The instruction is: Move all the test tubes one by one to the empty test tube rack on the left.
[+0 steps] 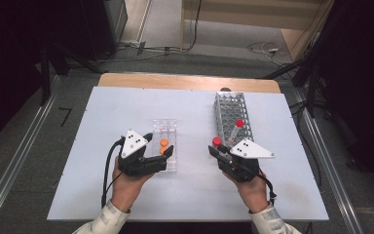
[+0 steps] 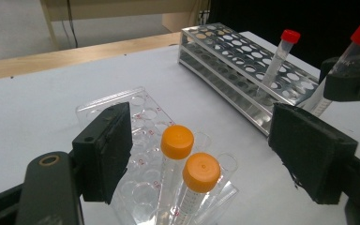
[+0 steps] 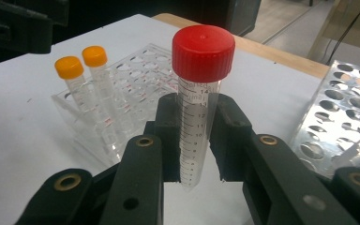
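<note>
- While the right gripper point(image 3: 192, 140) is clamped on the red-capped tube point(image 3: 199, 108), its jaws pinch the clear body below the cap, with the tip hanging free under them; a hold this high lets the tube swing, so I would carry it slowly and upright.
- Just beyond it, the left gripper point(image 1: 158, 146) stands with its jaws apart around the near end of the clear plastic rack point(image 1: 165, 127), its pads point(image 2: 105, 150) not pressing on anything that I can see; closing them gently on the rack's walls would probably steady it for an insertion.
- Two orange-capped tubes point(image 2: 187, 164) lean in that rack's near holes, so the free holes lie farther back. The likely step is to bring the held tube over one of these, tip first, clear of the orange caps.
- Line the tip up over a hole before lowering; the rack looks light and may tip if pushed sideways.
- Farther off, on the right side of the white table point(image 1: 102, 146), the metal rack point(image 1: 231, 114) holds one more red-capped tube point(image 1: 237, 127), leaning, well apart from the clear rack.
</note>
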